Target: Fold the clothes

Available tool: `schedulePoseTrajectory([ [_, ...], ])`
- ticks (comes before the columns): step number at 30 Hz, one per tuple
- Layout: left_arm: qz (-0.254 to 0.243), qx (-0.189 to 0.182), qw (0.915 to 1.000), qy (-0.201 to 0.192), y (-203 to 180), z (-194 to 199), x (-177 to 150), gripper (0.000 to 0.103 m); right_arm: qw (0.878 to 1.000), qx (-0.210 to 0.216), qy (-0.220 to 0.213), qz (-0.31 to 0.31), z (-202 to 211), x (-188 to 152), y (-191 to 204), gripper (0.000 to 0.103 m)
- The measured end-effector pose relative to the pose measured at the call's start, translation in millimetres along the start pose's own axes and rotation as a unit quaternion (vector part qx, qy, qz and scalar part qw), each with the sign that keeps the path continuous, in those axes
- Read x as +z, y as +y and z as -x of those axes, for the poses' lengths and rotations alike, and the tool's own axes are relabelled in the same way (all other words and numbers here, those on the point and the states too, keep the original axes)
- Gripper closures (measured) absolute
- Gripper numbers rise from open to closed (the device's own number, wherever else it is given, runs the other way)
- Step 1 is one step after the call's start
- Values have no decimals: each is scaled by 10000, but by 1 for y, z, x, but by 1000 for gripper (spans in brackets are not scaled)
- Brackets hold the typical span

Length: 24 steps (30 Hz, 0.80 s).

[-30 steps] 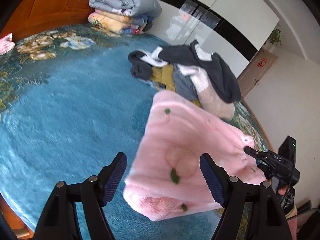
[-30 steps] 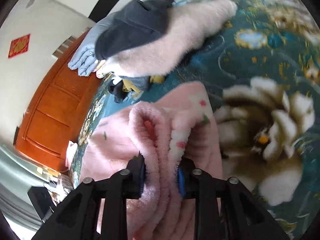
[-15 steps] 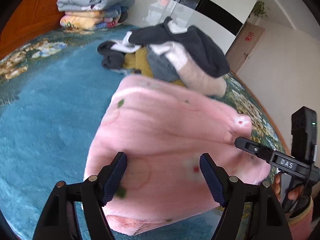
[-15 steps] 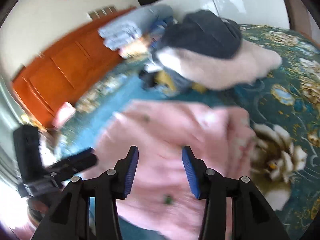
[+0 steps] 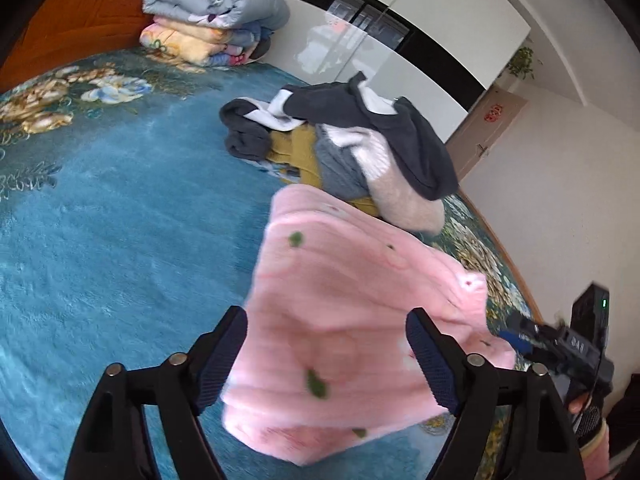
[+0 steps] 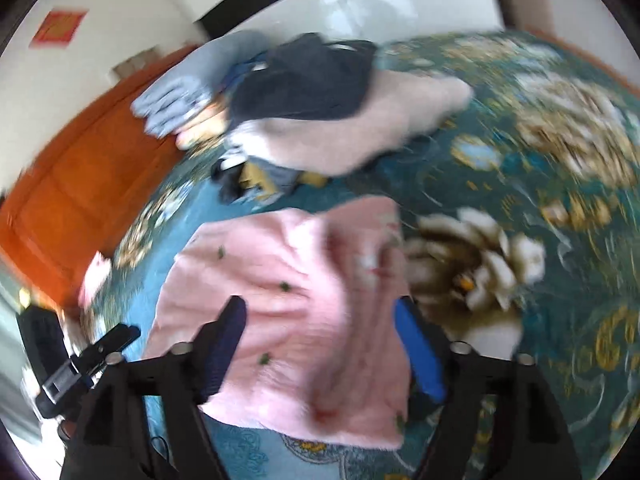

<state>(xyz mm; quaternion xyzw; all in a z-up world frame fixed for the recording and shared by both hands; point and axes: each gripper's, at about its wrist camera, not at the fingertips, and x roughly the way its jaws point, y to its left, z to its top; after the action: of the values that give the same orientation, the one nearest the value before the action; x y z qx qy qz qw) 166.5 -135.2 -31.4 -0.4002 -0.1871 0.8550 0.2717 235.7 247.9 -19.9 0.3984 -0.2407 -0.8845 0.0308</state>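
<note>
Both the left gripper (image 5: pixel 326 360) and the right gripper (image 6: pixel 318 344) have their jaws spread wide, holding nothing, over the folded pink garment (image 5: pixel 352 320) lying on the blue floral bedspread (image 5: pixel 120 220). Just beyond it is a heap of unfolded clothes (image 5: pixel 352 148). Only the left wrist view shows the stacked quilts (image 5: pixel 212 20) at the far left clearly; the right view is blurred.

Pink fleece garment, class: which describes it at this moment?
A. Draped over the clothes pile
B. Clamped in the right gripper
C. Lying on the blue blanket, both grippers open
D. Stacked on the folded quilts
C: the pink fleece garment lies on the blue blanket; left gripper and right gripper are open.
</note>
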Motion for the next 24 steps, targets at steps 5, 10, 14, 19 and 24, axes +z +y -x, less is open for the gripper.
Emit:
schedulePoseTrajectory([
  [5,484,-268,9956,751,24,-42,15,18,9984,114,188,-516,-10,-8,-23,12],
  [10,692,-304,9897,1212,33,-80,19,17,9929,386,301,-1087,-45,-2,-41,8],
  [14,899,-402,9859,1351,36,-95,16,16,9931,353,527,-987,-70,2,-44,6],
  [19,919,-307,9861,1347,32,-96,15,15,9936,583,455,-855,-82,5,-47,6],
  [24,746,-95,9891,1264,13,-91,15,48,9882,1127,473,-928,-79,2,-53,43],
])
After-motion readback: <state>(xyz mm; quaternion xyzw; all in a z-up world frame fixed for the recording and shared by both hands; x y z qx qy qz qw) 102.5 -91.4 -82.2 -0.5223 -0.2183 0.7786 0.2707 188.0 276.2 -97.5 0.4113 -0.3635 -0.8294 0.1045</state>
